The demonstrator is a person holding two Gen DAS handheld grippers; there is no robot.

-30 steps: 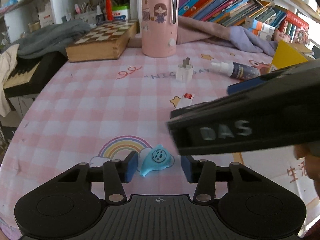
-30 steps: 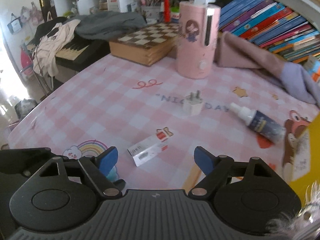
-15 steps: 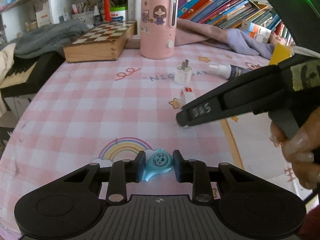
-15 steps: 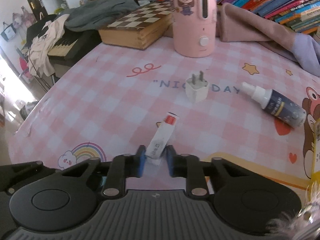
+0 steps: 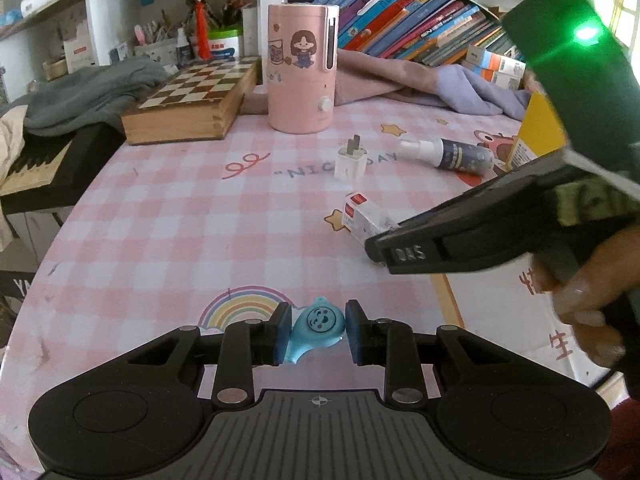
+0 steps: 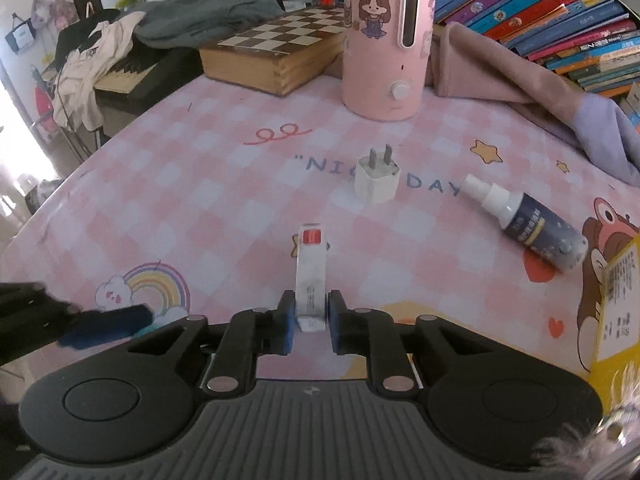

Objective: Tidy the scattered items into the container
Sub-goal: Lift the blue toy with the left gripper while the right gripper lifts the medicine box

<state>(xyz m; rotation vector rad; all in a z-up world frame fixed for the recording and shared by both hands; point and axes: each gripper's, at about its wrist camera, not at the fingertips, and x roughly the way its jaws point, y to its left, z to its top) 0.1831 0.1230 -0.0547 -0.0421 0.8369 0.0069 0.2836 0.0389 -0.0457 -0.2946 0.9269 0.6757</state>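
My pink checked counter (image 6: pixel 192 184), white plug (image 6: pixel 377 182) at centre, spray bottle (image 6: pixel 528 222) right, pink humidifier (image 6: pixel 386 36) and chessboard box (image 6: pixel 276 54) at top

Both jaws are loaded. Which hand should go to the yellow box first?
Right, probably. The right gripper, jaws just loosened slightly on the small white carton, sits nearer the yellow box; the left gripper, gripping the blue charm, is farther away.

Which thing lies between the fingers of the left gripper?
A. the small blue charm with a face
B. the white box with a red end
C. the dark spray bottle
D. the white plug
A: in the left wrist view the left gripper is shut on the blue charm.
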